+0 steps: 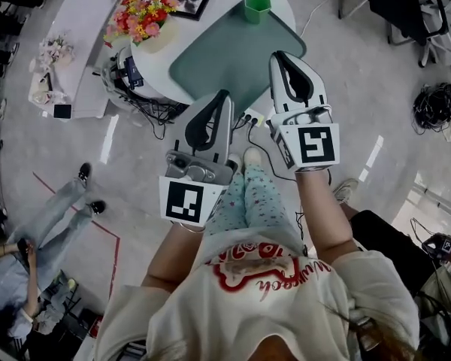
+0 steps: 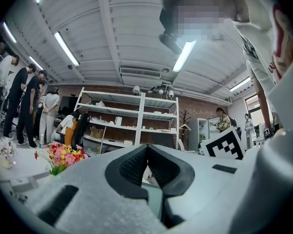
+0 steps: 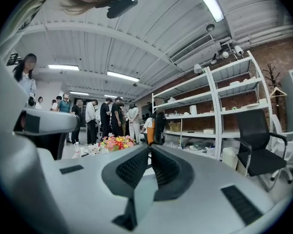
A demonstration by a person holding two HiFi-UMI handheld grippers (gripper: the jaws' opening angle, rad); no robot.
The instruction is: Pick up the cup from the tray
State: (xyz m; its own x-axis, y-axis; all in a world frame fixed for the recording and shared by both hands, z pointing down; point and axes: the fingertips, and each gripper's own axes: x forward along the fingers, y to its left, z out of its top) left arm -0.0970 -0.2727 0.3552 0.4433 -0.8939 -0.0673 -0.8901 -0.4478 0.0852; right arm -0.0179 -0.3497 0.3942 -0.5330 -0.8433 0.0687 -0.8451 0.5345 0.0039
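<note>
The left gripper (image 1: 224, 96) and right gripper (image 1: 276, 56) both have jaws closed on nothing; the green cup (image 1: 257, 7) stands upright at the tray's (image 1: 225, 62) far corner, beyond both.

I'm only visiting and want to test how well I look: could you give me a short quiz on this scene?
1. True or false: the green cup stands on the green tray.
2. In the head view, what stands left of the tray? A: a flower bouquet. B: a laptop. C: a kettle.
3. Fill in: the left claw and the right claw are both ____, with nothing between their jaws.
Key: 1 true; 2 A; 3 shut.
</note>
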